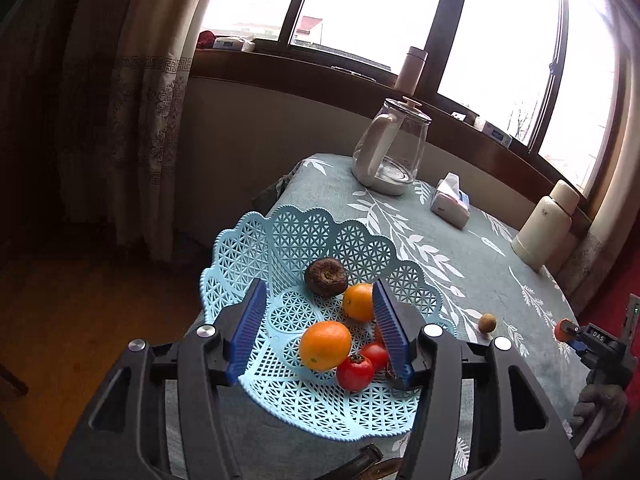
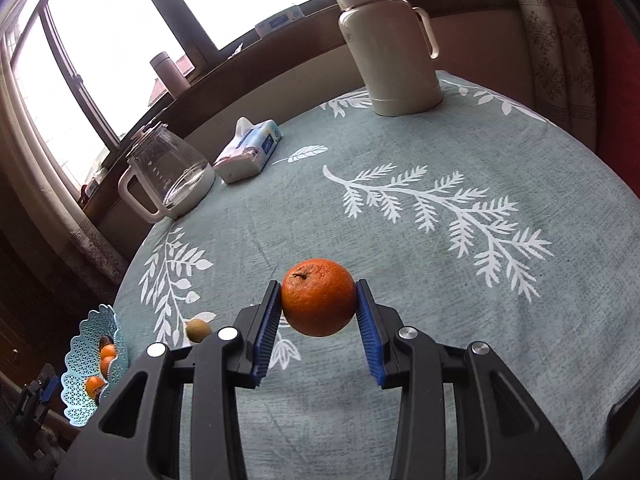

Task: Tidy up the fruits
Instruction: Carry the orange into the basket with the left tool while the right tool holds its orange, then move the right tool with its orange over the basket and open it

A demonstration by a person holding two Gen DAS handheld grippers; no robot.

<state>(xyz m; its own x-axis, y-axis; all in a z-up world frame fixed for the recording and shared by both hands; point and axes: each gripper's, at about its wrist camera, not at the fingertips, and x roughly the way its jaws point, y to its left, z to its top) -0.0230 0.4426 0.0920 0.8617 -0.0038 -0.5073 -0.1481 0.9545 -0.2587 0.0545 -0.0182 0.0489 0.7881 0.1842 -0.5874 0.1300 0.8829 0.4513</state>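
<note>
The right hand-held gripper (image 2: 318, 312) clamps an orange (image 2: 318, 298) above the bench (image 2: 440, 280), while the left hand-held gripper (image 1: 318, 332) hangs spread wide over the fruit-filled basket (image 1: 296, 236).

I count three round oranges: two (image 1: 325, 345) (image 1: 358, 302) in the pale blue lattice plastic basket (image 1: 280, 236), one (image 2: 318, 298) at right. Two red tomatoes (image 1: 355, 372) (image 1: 376, 354), one dark brown wrinkled fruit (image 1: 325, 277), one small brown kiwi (image 1: 487, 323).

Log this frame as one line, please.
right gripper: shut on orange, above tablecloth | left gripper: open over blue basket | kiwi: loose on tablecloth
</note>
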